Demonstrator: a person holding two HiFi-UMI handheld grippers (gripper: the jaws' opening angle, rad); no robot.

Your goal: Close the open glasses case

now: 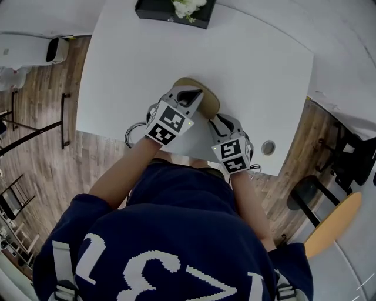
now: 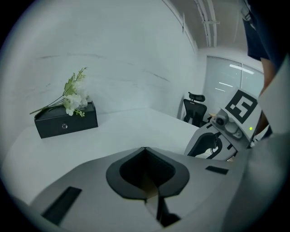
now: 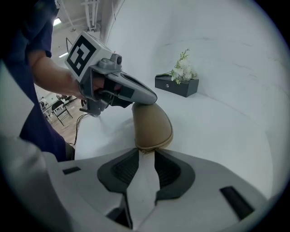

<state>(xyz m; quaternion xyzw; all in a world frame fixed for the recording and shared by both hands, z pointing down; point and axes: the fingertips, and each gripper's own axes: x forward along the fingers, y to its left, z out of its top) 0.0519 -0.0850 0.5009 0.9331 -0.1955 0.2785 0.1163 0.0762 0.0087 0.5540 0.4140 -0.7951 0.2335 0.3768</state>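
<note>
- Well beyond glasses case (image 1: 208,103), at far side of white table (image 1: 252,76): black box (image 1: 155,12) with white flowers (image 1: 188,7) on top.
- Over case's far-left end: left gripper (image 1: 189,95), tilted nose-down, jaws clenched tip to tip, nothing pinched. Looks to be touching the case top in right gripper view. Tan sliver visible through the slit behind the tips in left gripper view.
- Case itself: tan, oval, lying flat on the table, between the two grippers. Lid down on base, seam line showing round the rim in right gripper view.
- At case's near-right end: right gripper (image 1: 217,121), released, jaws wide apart. Only bare table between the pads (image 3: 122,170). Case end just at the fingertips, not in between them, no grip on it.
- Right of case, near table edge: round grommet (image 1: 268,147) set in the tabletop.
- Further right of case, off the table: chair with round wooden seat (image 1: 332,226) on the wood floor.
</note>
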